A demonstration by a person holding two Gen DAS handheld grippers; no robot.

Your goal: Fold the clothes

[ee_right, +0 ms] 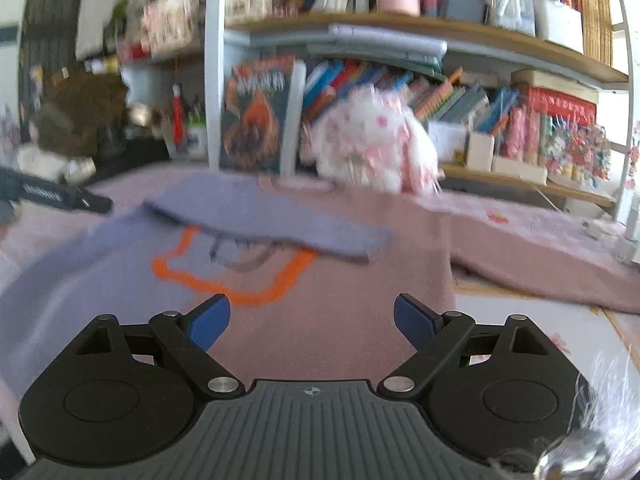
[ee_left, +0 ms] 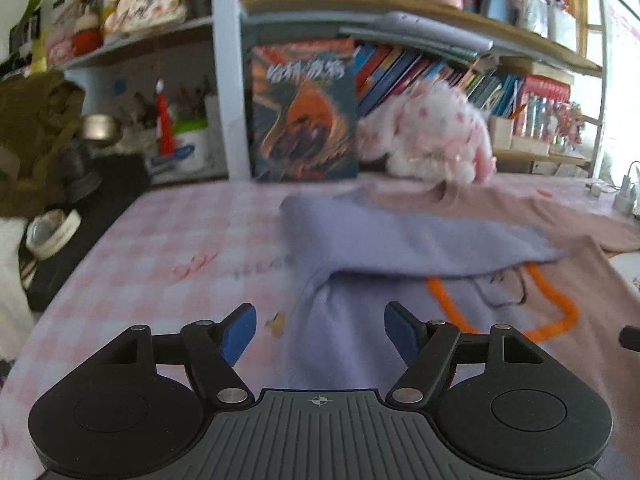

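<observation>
A: Sweater [ee_left: 420, 240] lies flat on the counter [ee_left: 160, 240]. Lilac half on the left, pink half on the right, orange outline [ee_right: 224, 284] across the chest. A lilac sleeve [ee_right: 272, 220] is laid across the far part, covering the top of the outline.

B: Grippers?

A: Left gripper [ee_left: 320, 332] has its jaws well apart with nothing between them, above the lilac near edge. Right gripper [ee_right: 310, 322] is spread wide too, nothing held, over the pink front.

B: Risks?

A: My read: the sleeve fold is loose. Its right end lifts slightly off the body, so dragging the hem could pull it open. Knit looks thick and soft, so a shallow pinch could catch only the top layer and the fold goes crooked.

B: Surroundings?

A: Plush toy [ee_left: 432, 132] sits touching the far edge of the sweater. A fold thrown far could land on it, or snag it. Book [ee_left: 304, 112] stands just left of the toy against the shelf [ee_left: 400, 4]. A push could tip it.

B: Right side?

A: Pink sleeve trails far right near a plug [ee_left: 624, 196]. Pulling it in could catch there.
</observation>
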